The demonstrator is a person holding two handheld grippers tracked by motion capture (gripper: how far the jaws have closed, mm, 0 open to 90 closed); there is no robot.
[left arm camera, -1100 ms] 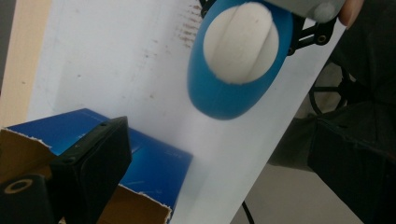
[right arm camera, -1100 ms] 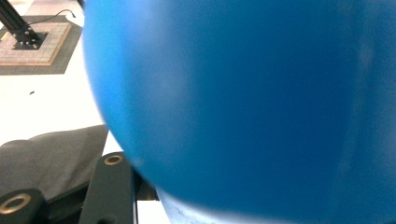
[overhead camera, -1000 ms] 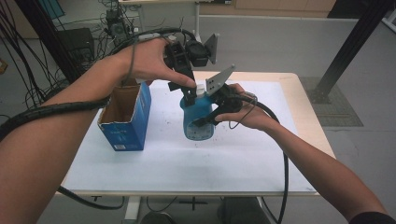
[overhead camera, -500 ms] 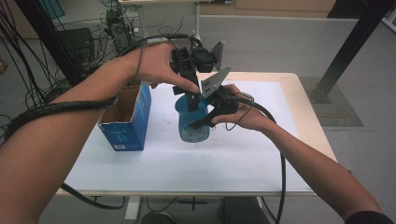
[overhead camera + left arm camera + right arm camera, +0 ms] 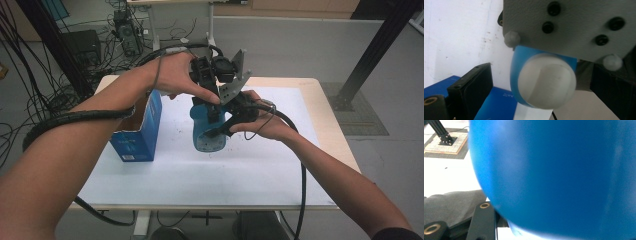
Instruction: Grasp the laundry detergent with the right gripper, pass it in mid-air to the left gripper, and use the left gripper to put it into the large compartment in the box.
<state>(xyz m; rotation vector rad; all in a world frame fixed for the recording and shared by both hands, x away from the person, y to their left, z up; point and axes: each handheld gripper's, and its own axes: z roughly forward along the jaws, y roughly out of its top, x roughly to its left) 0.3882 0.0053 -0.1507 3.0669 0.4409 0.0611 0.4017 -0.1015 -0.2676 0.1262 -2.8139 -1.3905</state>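
High view: a blue cup is held tilted above the white table, near its centre, base turned toward the camera. The right gripper grips it from the 3 o'clock side, its jaws closed on the cup's wall. The left gripper comes down from 12 o'clock at the cup's upper end; from here I cannot tell how far its jaws are parted. An open blue box stands at 9 o'clock of the cup, just beside it.

Left gripper view: the cup sits at the centre, its pale round base facing the lens. One black jaw rises at 8 o'clock, clear of the cup; the other is at 4 o'clock behind a grey plate that belongs to the other gripper. The jaws look wide apart and seem to hold nothing, though the far one's contact is hidden.

Right gripper view: the cup's blue wall presses close against the lens. A black jaw lies at 7 o'clock, under it.

Risk, as I judge it: the cup hangs on one grip across a smooth curved wall. If the left gripper nudges it, or the two grippers' plates collide, the cup could twist loose, drop to the table, or knock the box over.
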